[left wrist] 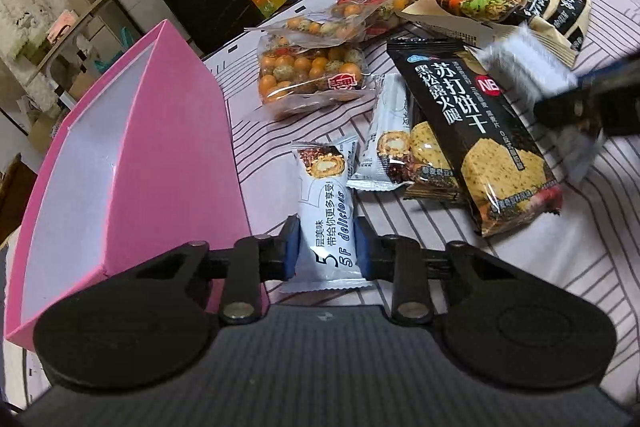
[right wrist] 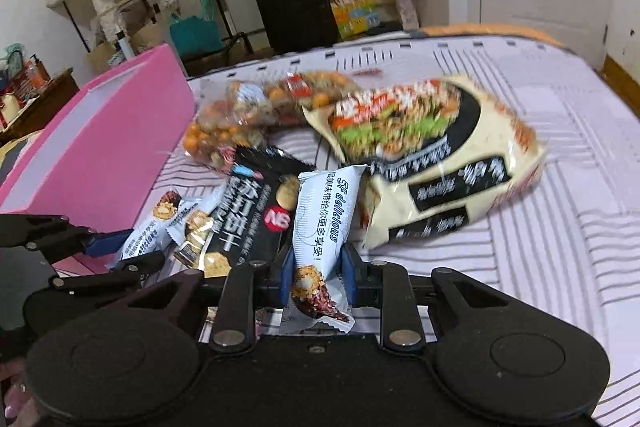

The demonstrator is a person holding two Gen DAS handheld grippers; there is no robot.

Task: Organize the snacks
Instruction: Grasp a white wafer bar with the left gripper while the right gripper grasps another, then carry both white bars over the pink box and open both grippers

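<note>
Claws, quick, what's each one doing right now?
Left claw: closed on a white snack bar.
Right claw: closed on another white snack bar.

Dim, even indoor light; fisheye bending at the edges; motion blur smears the noodle bag (right wrist: pixel 420 163) in the right wrist view.

White snack bars (left wrist: pixel 328 223) and black cracker pack (left wrist: pixel 476 135) beside open pink box (left wrist: pixel 176 163).

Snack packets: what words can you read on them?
"5F delicious": white wafer packet in left gripper.
"5F delicious": white wafer packet in right gripper.
"苏打饼干", "黑松露火腿", "NB": black cracker packet.
Noodle bag and peanut bags: too blurred or small to read.
</note>
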